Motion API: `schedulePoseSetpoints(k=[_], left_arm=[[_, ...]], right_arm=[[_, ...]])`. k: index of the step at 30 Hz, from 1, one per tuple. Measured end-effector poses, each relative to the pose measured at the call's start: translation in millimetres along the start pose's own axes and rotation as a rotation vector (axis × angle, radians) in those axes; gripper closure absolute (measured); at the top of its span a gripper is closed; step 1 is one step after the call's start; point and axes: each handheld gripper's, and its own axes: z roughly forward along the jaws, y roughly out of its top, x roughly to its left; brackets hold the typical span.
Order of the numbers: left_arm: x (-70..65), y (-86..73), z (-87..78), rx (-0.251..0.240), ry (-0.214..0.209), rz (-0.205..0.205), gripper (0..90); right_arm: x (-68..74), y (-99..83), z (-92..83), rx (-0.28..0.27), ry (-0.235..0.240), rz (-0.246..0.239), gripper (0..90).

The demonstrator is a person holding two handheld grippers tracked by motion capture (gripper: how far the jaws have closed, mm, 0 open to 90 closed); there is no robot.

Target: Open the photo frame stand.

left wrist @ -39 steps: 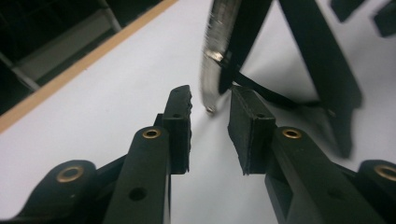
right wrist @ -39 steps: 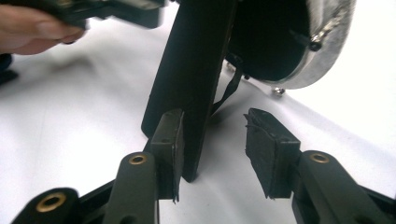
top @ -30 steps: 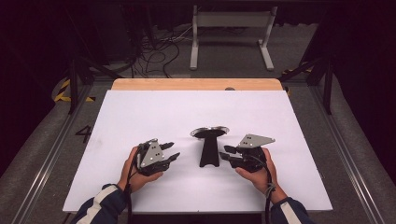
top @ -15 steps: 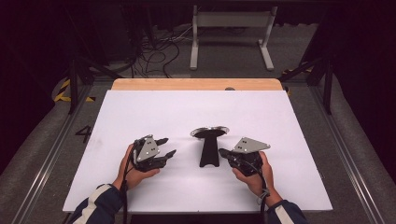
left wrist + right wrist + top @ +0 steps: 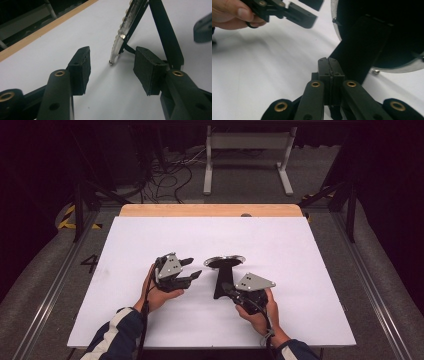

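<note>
A: Right gripper [image 5: 226,288] first. Pads pressed flat together in the right gripper view, nothing between them, tips right at the foot of the black leg.

B: Left gripper [image 5: 192,269]?

A: Jaws apart, nothing in them. They have just been opening. Pads [image 5: 81,67] aim at the near edge of the round mirror [image 5: 125,32].

B: Where is the mirror?

A: Mid table [image 5: 150,240], between the two grippers, propped up tilted on its black stand [image 5: 220,281]. Silver rim, small studs along the edge. From above it shows as a flat oval at the top of the stand.

B: Risks?

A: My read: it's a light easel thing on a slick white sheet. The clenched right tips nudge the leg, the foot slides and the mirror drops flat. Or the left pads close on that thin rim off-centre and it twists out or tips backward.
</note>
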Motion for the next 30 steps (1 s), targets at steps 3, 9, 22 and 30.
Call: schedulePoseSetpoints(k=[3, 9, 22, 30], left_arm=[[-1.8, 3.6, 12.4, 0.012, -0.028, 0.010, 48.4], [-3.7, 5.6, 30.4, 0.039, -0.104, -0.009, 48.2], [5.8, 2.8, 29.5, 0.008, -0.109, -0.019, 72.5], [-0.3, 4.4, 26.9, 0.026, -0.094, 0.031, 74.4]], right_arm=[[6.6, -0.3, 8.2, -0.013, -0.006, 0.012, 90.0], [20.4, 2.2, 29.6, 0.025, 0.000, -0.013, 90.0], [30.9, -1.5, 56.4, 0.127, -0.013, -0.024, 90.0], [23.6, -2.4, 51.3, 0.130, -0.013, 0.001, 90.0]])
